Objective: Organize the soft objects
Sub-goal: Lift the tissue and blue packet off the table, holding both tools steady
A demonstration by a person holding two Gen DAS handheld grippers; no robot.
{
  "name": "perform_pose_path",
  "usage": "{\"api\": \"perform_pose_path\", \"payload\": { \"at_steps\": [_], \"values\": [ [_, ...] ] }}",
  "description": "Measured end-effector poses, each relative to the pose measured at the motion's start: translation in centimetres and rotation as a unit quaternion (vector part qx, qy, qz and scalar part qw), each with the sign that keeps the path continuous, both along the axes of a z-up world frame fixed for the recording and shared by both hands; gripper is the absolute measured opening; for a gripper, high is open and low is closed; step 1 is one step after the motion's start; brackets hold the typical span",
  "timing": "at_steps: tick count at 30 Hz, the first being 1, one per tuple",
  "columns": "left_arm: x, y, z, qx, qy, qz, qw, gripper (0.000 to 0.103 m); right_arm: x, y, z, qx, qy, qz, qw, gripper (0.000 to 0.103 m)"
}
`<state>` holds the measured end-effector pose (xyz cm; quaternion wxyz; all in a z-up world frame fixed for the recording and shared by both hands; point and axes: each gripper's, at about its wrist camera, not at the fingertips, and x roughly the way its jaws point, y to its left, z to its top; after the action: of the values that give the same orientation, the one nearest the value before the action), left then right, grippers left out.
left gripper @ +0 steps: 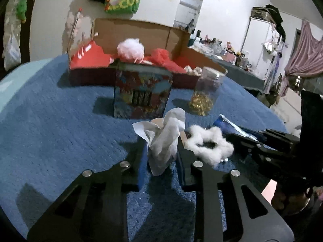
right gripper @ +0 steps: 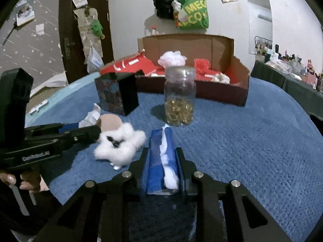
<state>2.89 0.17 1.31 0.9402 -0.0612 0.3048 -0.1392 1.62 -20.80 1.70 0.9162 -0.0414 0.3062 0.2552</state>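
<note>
My left gripper is shut on a crumpled white tissue, held just above the blue carpet. My right gripper is shut on a blue packet with white cotton spilling from it. A fluffy white cotton ring lies on the carpet between the two grippers; it also shows in the right wrist view. A cardboard box at the back holds red cloth, a pink puff and a red puff.
A colourful printed box stands in front of the cardboard box. A clear jar with gold bits stands beside it. A blue carpet covers the surface. A cluttered table lies to the right; green bag hangs on the wall.
</note>
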Motion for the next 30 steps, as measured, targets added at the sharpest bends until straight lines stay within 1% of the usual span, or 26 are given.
{"api": "perform_pose_path", "payload": {
  "at_steps": [2, 5, 10, 14, 22, 28, 30],
  "values": [
    [-0.2, -0.1, 0.5, 0.003, -0.008, -0.004, 1.0, 0.021, -0.1, -0.1, 0.5, 0.006, -0.005, -0.001, 1.0, 0.026],
    [-0.3, -0.4, 0.9, 0.009, -0.015, -0.013, 0.9998, 0.02, 0.0, -0.2, 1.0, 0.021, -0.002, 0.002, 1.0, 0.026],
    [-0.3, -0.4, 1.2, 0.014, -0.017, -0.017, 0.9996, 0.02, 0.0, -0.1, 1.4, 0.026, -0.003, 0.001, 1.0, 0.026],
    [0.0, -0.1, 1.2, 0.014, -0.011, -0.015, 0.9997, 0.02, 0.1, -0.1, 1.3, 0.025, 0.002, -0.001, 1.0, 0.026],
    [0.5, 1.5, 2.0, 0.022, -0.001, -0.003, 0.9998, 0.019, 0.8, -1.2, 1.2, 0.025, 0.019, -0.023, 0.999, 0.026],
    [1.2, 2.7, 2.6, 0.041, 0.011, 0.002, 0.9991, 0.019, 1.5, -2.0, 1.5, 0.012, 0.024, -0.039, 0.999, 0.026],
    [1.6, 3.1, 2.7, 0.055, 0.018, 0.005, 0.9983, 0.019, 1.8, -2.3, 1.7, 0.005, 0.025, -0.046, 0.999, 0.026]
  ]
}}
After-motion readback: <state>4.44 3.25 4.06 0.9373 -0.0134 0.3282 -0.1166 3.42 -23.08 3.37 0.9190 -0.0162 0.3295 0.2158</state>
